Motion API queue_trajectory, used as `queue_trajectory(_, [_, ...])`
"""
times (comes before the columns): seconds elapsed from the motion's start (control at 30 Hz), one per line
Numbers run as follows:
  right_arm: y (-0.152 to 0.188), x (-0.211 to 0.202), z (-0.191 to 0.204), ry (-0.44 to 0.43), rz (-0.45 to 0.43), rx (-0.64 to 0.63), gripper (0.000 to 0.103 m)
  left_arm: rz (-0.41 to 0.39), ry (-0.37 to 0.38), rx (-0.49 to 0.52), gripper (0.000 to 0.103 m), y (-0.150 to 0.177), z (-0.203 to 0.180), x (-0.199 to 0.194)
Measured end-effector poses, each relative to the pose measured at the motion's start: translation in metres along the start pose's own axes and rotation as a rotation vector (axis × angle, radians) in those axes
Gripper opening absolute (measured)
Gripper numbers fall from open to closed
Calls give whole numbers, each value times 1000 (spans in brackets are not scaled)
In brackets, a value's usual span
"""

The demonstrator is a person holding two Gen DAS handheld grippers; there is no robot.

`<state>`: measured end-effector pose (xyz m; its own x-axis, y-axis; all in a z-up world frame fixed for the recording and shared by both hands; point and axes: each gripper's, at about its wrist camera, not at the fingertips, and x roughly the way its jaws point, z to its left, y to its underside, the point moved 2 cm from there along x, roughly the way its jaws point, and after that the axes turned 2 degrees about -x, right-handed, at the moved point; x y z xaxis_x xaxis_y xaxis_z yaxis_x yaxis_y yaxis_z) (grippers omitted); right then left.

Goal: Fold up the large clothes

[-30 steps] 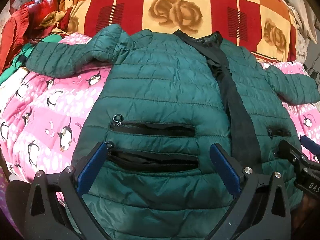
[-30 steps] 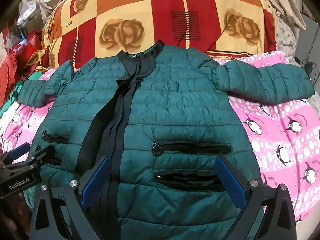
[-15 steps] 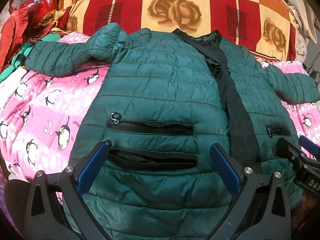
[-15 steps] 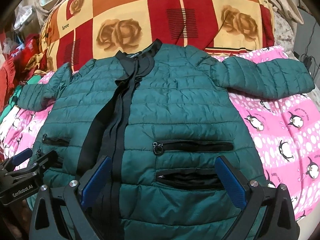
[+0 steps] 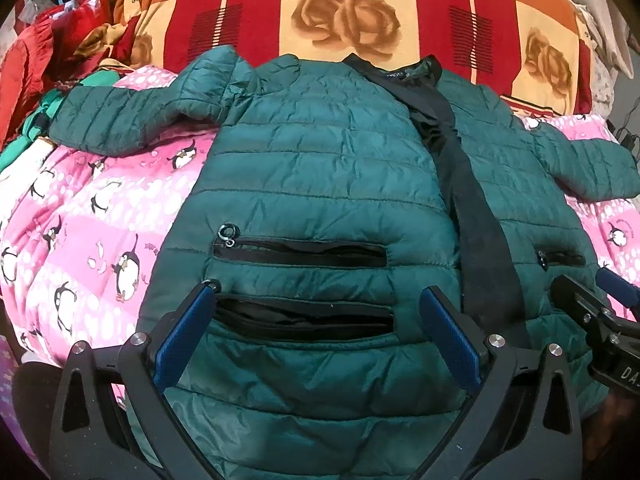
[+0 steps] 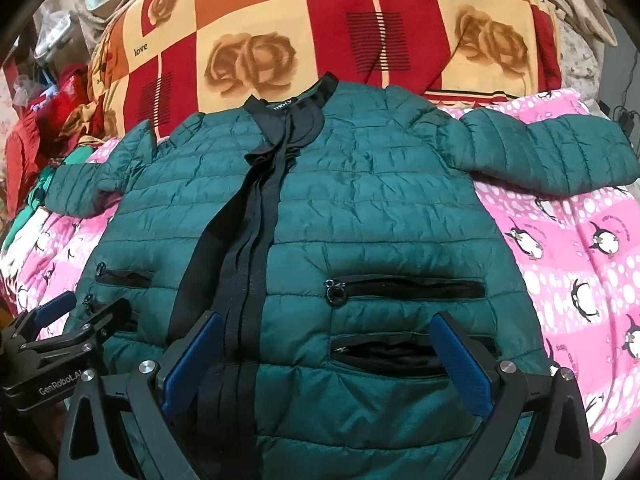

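A dark green quilted jacket (image 5: 320,168) (image 6: 360,208) lies face up on the bed, sleeves spread to both sides, with a black zip band down its front. My left gripper (image 5: 316,312) hovers open over the lower left pocket (image 5: 304,320), nothing between its blue pads. My right gripper (image 6: 328,340) stands open above the jacket's lower right pocket (image 6: 400,352), also holding nothing. Each gripper shows at the edge of the other's view: the right gripper (image 5: 600,304) and the left gripper (image 6: 72,320). The jacket's hem is hidden behind the gripper bodies.
A pink penguin-print blanket (image 5: 80,240) (image 6: 580,260) covers the bed under the jacket. Behind it rises a red, orange and cream rose-patterned quilt (image 5: 344,12) (image 6: 360,20). Red and green clothes (image 5: 48,48) are heaped at the far left.
Both grippers have drawn back and risen a little, so slightly more of the jacket shows. Their jaws stay open and the jacket has not moved.
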<state>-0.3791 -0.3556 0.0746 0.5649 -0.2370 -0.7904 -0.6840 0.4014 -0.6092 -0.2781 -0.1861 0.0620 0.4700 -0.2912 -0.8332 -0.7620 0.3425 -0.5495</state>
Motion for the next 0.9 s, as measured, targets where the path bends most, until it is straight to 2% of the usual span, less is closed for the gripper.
queue_trajectory(0.63, [1,6,-7,37,38,22,103,20,12,-16,102,2,1,5])
queue_trajectory(0.9, [3,7,-8,18,51,35,103,20,11,-15,102,3,0,5])
